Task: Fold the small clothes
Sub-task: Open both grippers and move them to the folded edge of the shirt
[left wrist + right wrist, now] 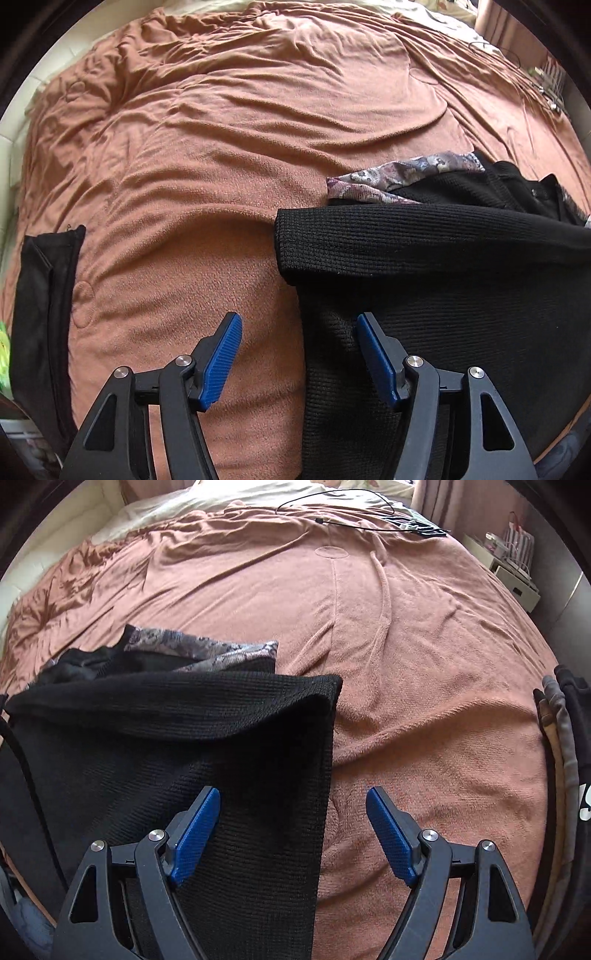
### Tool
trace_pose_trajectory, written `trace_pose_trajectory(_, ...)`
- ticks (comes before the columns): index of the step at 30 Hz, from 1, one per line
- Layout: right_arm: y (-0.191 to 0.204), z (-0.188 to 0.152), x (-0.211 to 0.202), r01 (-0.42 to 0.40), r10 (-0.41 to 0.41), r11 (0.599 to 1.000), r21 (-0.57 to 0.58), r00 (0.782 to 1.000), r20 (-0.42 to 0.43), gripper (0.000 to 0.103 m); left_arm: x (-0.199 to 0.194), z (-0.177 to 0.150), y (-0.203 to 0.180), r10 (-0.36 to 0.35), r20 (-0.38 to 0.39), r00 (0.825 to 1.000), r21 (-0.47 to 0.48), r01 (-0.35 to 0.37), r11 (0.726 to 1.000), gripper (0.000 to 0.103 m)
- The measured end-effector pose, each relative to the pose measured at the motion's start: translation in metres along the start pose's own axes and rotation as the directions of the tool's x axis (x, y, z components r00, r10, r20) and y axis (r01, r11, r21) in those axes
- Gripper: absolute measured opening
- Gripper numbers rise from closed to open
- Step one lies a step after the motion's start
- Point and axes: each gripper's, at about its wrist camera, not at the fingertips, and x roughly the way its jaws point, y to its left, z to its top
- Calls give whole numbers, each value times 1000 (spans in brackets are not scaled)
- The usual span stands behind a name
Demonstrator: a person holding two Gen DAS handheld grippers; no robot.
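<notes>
black knit garment (443, 266), top edge folded over

A home bedroom; a wide bed (424, 672) under a rumpled terracotta blanket (221, 147) fills both views. A curtain (428, 494) hangs beyond; a small white cabinet (513, 579) stands beside.

Both wrist cameras look steeply down from close above a bed covered by a brown blanket (192, 155). The left view sits over the left edge of a black knitted garment (424, 258), the right view over its right edge. Both share that garment, the patterned cloth (207, 650) behind it and the blanket beyond.
</notes>
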Motion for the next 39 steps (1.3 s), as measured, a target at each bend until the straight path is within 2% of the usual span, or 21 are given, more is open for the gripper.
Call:
trace_pose_trajectory(3, 10, 8, 10, 31, -32, 999, -32, 999, -26, 80, 8, 4, -1, 29, -7, 1000, 15, -28, 999, 66)
trace_pose_trajectory(6, 14, 19, 17, 62, -63, 997, -35, 998, -21, 80, 14, 9, -4, 57, 3, 998, 33, -57, 998, 66)
trace_pose_trajectory(8, 15, 27, 21, 85, -85, 995, -44, 996, -10, 80, 17, 15, -3, 52, 4, 999, 22, -52, 998, 66)
trace_pose_trajectory(15, 12, 55, 37, 104, -104, 994, -41, 995, 6, 80, 24, 40, -8, 88, 27, 996, 36, -89, 995, 66)
trace_pose_trajectory(24, -13, 83, 59, 57, -62, 994, 91, 997, 49, 80, 32, 74, -2, 55, 45, 997, -37, -54, 998, 66)
trace_pose_trajectory(27, -21, 83, 59, 69, -79, 988, 135, 994, 73, 70, 31, 81, 3, 71, 73, 995, -77, -65, 995, 62)
trace_pose_trajectory(29, -25, 81, 58, 25, -36, 987, 161, 997, 68, 59, 32, 83, 9, 64, 80, 995, -108, -55, 993, 57)
trace_pose_trajectory(33, -33, 75, 52, -80, 65, 980, 179, 994, 92, 58, 30, 82, 19, -11, 96, 995, -150, 25, 988, 50)
trace_pose_trajectory(36, -37, 72, 50, -166, 150, 969, 181, 983, 103, 47, 28, 80, 22, -58, 104, 993, -152, 73, 986, 48)
trace_pose_trajectory(39, -39, 72, 53, -184, 169, 968, 171, 981, 98, 41, 31, 80, 22, -87, 94, 992, -155, 101, 983, 40)
